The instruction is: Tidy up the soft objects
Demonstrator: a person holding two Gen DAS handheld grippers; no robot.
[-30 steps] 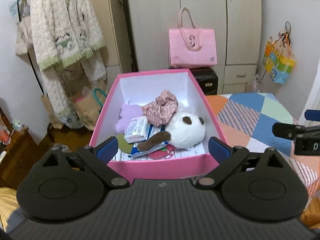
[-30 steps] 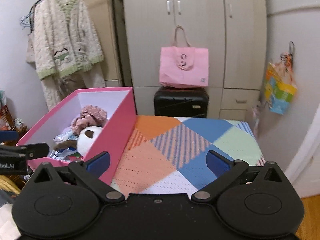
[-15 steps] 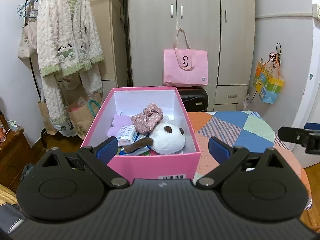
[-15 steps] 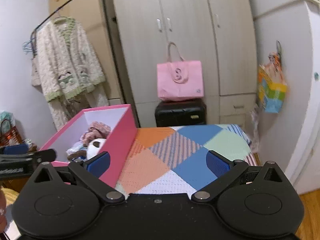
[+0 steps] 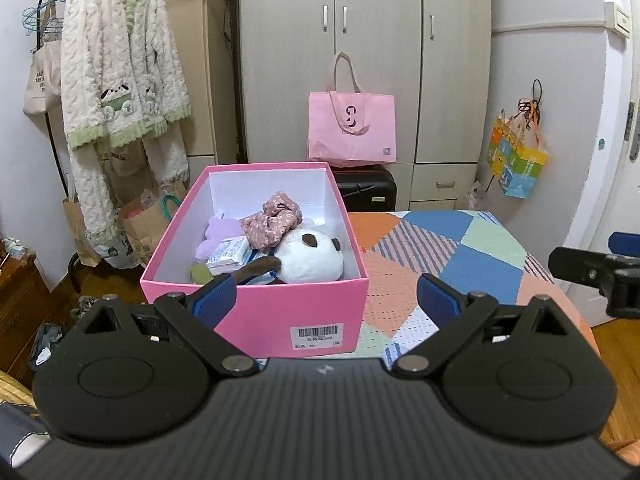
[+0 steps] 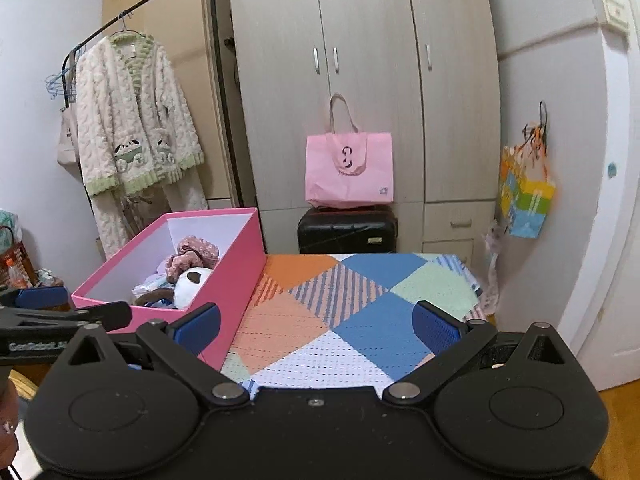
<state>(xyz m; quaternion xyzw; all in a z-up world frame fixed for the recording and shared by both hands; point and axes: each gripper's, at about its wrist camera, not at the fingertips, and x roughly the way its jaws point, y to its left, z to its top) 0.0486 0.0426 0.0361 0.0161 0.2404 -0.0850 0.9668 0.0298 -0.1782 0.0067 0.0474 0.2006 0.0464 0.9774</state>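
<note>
A pink box [image 5: 256, 312] [image 6: 236, 276] stands on the left of a table under a patchwork cloth [image 5: 460, 256] [image 6: 360, 300]. Inside lie a white plush dog [image 5: 310, 254] [image 6: 192, 282], a pink floral scrunchie [image 5: 272, 220] [image 6: 192, 252], a lilac soft toy [image 5: 218, 232] and a tissue pack [image 5: 230, 254]. My left gripper [image 5: 324, 300] hangs open and empty, in front of the box's near wall. My right gripper [image 6: 316, 322] is open and empty over the cloth, right of the box.
Behind the table stand a wardrobe [image 5: 360, 60], a black suitcase [image 6: 348, 230] with a pink tote bag [image 6: 348, 168] on it, and a clothes rack with a fluffy robe [image 5: 120, 80]. A colourful bag [image 6: 524, 196] hangs by the door at right.
Both grippers have pulled back and risen away from the box, so it looks smaller and farther. Both stay open and empty. The box's contents have not moved.
</note>
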